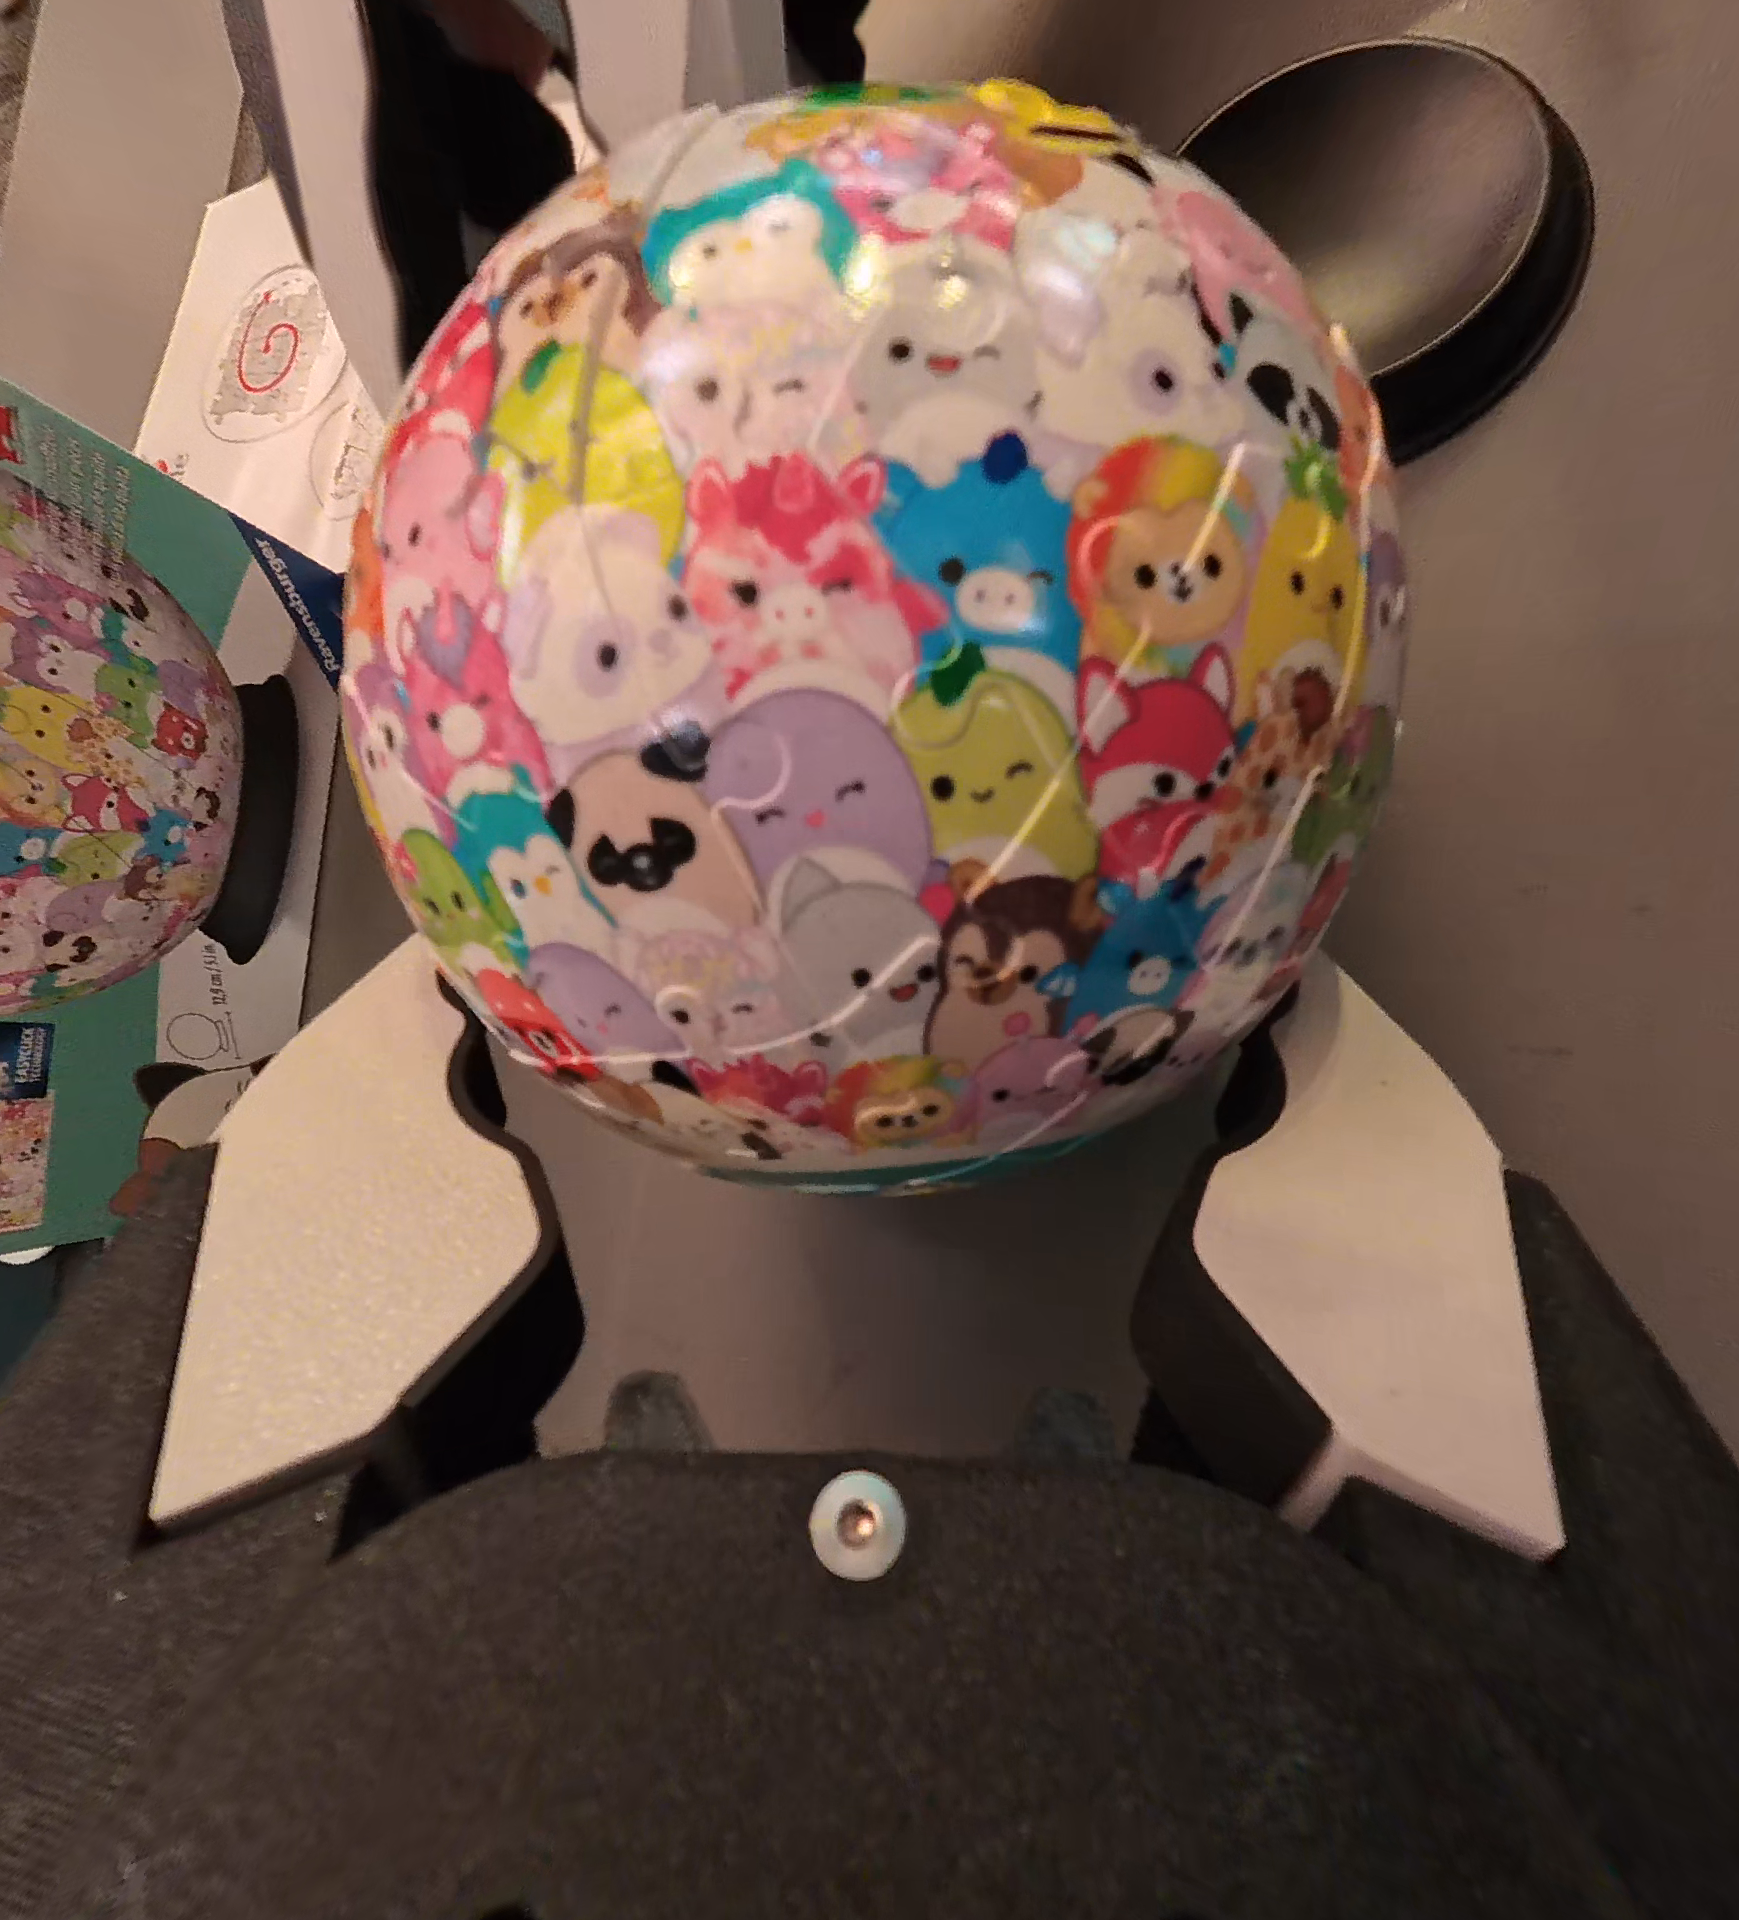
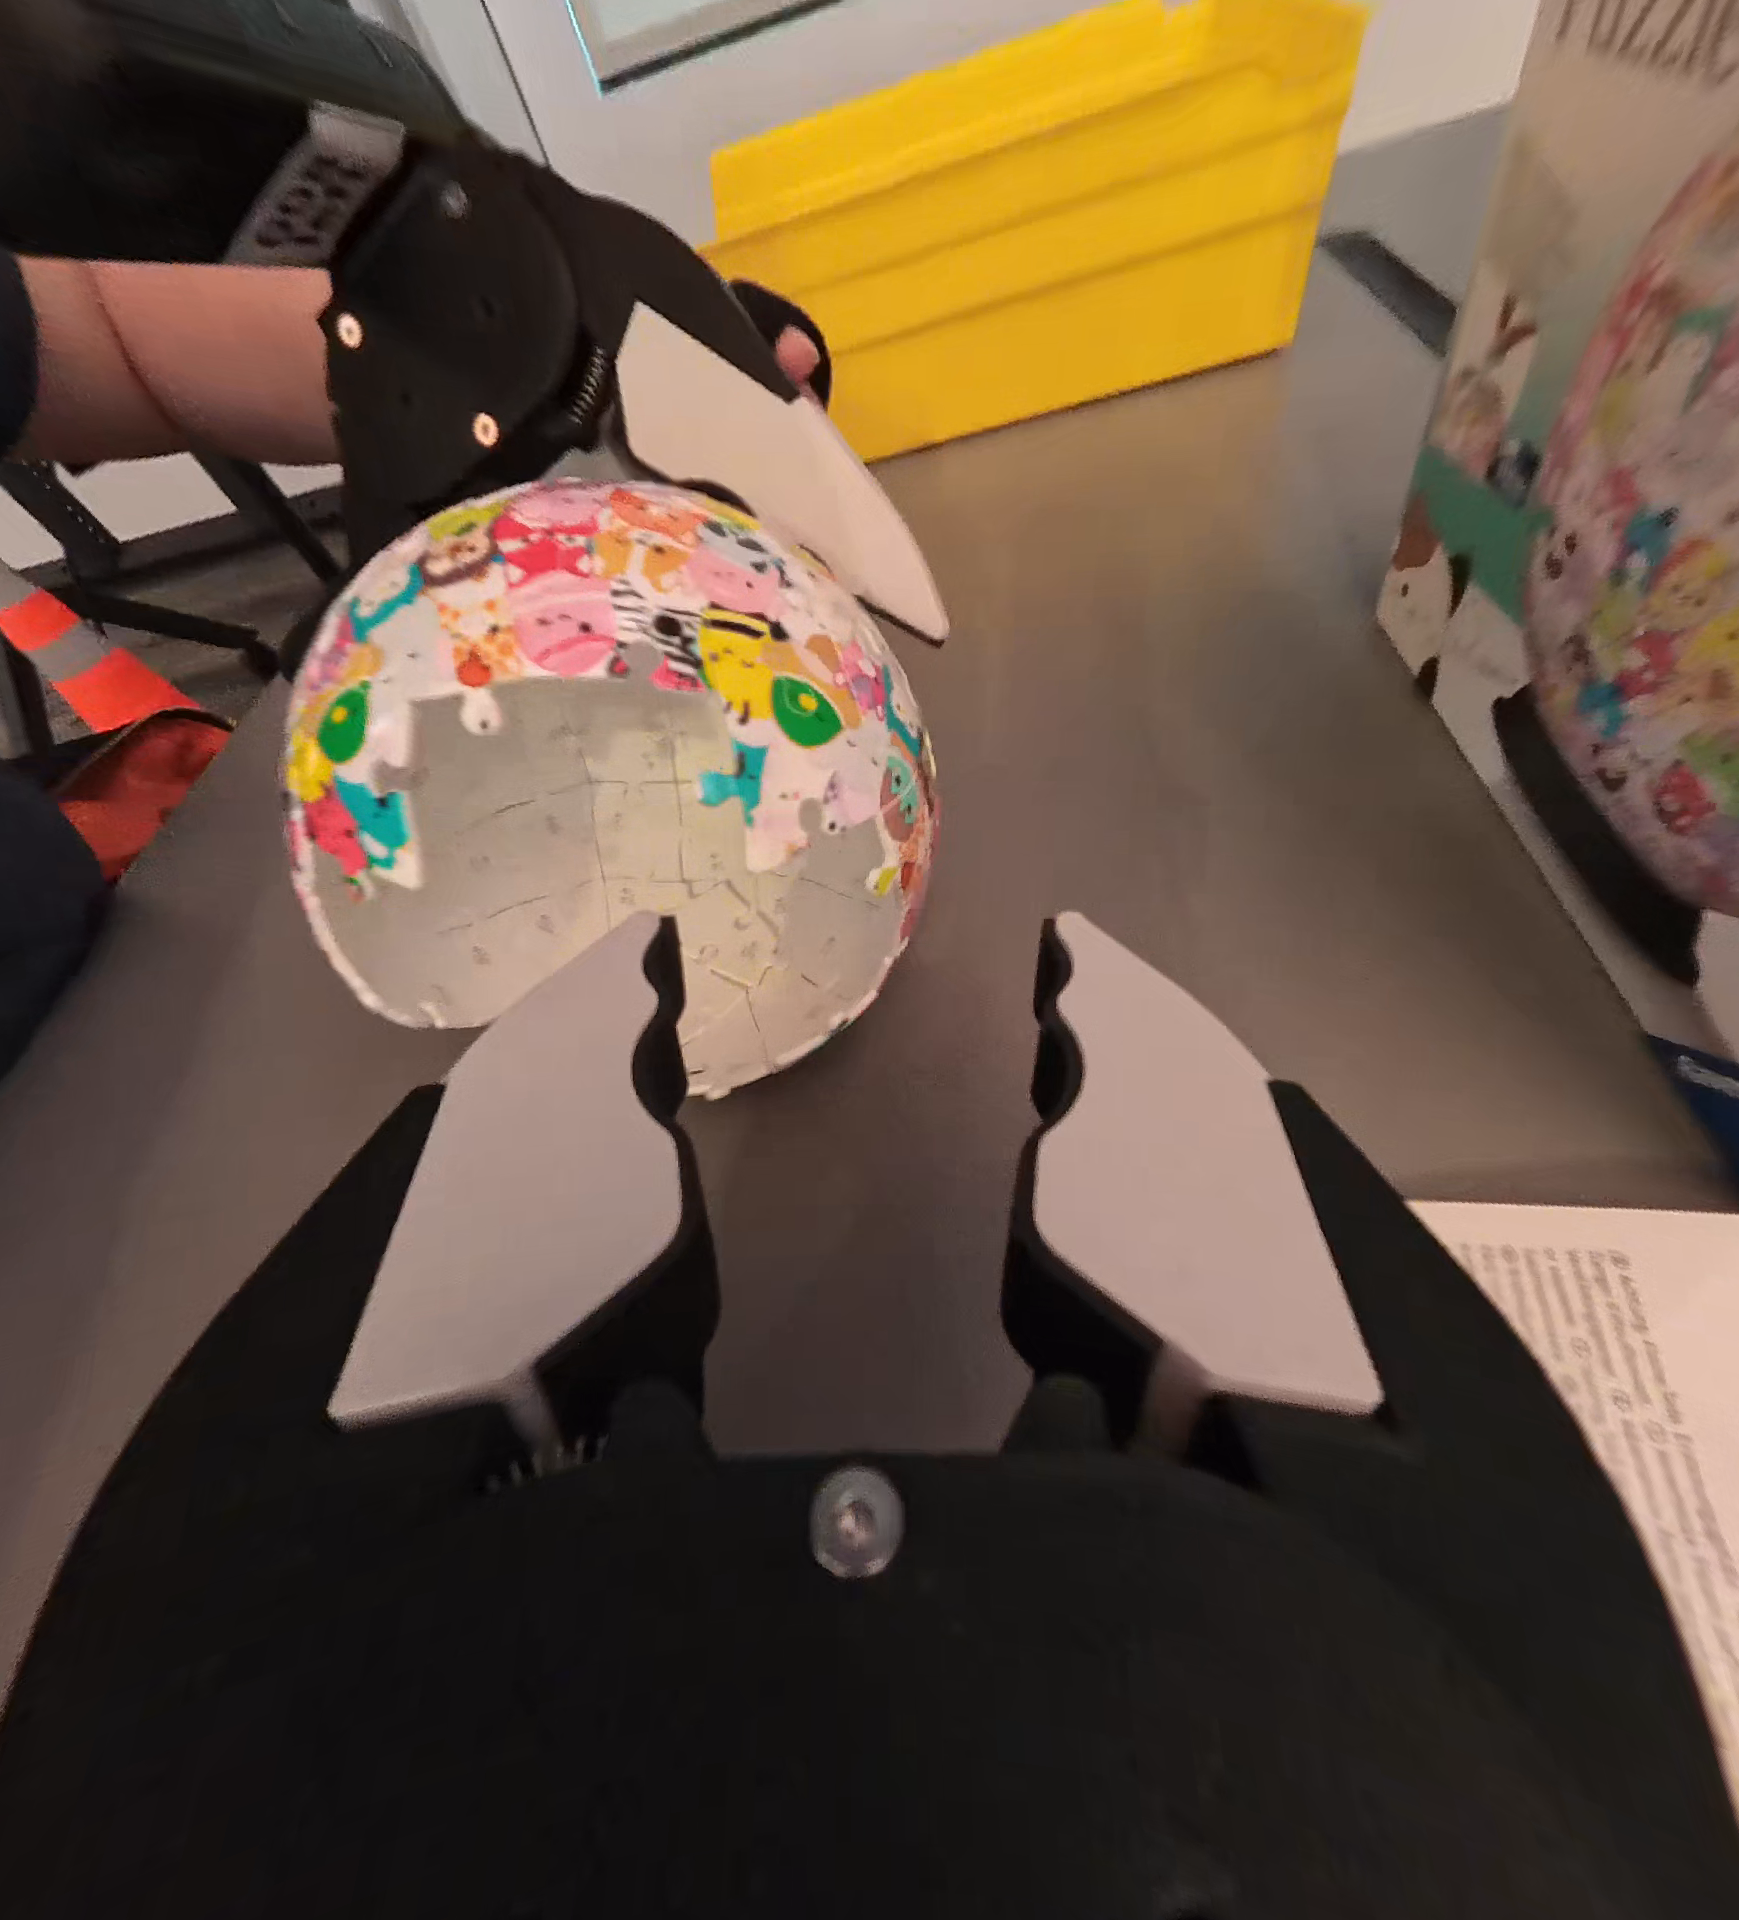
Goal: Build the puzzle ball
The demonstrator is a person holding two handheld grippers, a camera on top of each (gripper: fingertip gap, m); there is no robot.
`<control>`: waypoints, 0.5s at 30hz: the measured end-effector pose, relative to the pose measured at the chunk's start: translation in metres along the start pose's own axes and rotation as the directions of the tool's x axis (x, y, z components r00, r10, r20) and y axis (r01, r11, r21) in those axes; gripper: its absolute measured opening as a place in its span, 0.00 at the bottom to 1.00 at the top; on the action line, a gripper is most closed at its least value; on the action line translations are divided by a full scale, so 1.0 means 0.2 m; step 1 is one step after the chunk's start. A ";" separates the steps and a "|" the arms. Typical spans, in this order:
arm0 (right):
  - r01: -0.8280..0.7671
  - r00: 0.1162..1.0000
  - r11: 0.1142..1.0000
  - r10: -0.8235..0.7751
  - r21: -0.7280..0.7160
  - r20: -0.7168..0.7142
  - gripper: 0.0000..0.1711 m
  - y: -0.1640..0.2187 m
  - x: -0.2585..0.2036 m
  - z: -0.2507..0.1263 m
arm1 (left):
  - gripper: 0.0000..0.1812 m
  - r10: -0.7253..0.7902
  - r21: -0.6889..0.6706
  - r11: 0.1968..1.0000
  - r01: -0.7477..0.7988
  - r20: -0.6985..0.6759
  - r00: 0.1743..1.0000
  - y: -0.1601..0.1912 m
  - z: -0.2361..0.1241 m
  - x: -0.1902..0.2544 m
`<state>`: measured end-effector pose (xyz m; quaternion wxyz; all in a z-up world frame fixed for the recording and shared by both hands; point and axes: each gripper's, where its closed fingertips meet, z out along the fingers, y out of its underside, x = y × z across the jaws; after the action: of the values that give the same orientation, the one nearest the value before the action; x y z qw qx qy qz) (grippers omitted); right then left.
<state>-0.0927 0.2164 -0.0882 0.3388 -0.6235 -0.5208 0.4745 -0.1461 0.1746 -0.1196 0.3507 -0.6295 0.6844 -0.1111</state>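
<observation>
**Left gripper clamps unfinished puzzle ball; right gripper waits open**

The left gripper (image 1: 870, 1049) has its two white fingers spread wide around the puzzle ball (image 1: 870, 623), pressing on its sides and gripping it above the grey table (image 1: 1571, 935). Seen from the right wrist view, the same ball (image 2: 605, 748) shows a large gap in its printed shell, with the pale inner faces of the far pieces visible through the opening. A person's hand (image 2: 169, 353) works the left gripper from the left.

The right gripper (image 2: 860, 935) holds nothing; its jaws stand well apart, with bare table between them. Its left finger (image 2: 543, 1143) overlaps the ball's lower edge in the picture, though whether it touches cannot be told.

Beyond the ball in the left wrist view lies a black stand (image 1: 1447, 260) on the table, dish side showing. The puzzle box (image 2: 1623, 520) stands to the right, and an instruction sheet (image 2: 1623, 1403) lies near the right gripper. A yellow bin (image 2: 1031, 229) sits at the table's far end, with an orange cone (image 2: 44, 634) on the floor at left.
</observation>
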 end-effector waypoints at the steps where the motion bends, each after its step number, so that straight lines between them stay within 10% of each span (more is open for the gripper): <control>1: 0.002 1.000 1.000 -0.002 -0.015 -0.015 0.38 0.01 0.01 0.03 | 0.75 0.000 0.002 1.000 0.000 0.000 1.000 0.00 0.00 0.00; 15: -0.083 0.995 0.978 0.072 -0.193 -0.064 0.11 0.08 0.06 0.24 | 0.75 -0.043 0.044 0.998 0.042 0.022 0.999 0.01 0.01 -0.02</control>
<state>-0.1330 0.2207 -0.1205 0.2719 -0.6868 -0.5305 0.4159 -0.1465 0.1783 -0.1207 0.3699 -0.6374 0.6641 -0.1261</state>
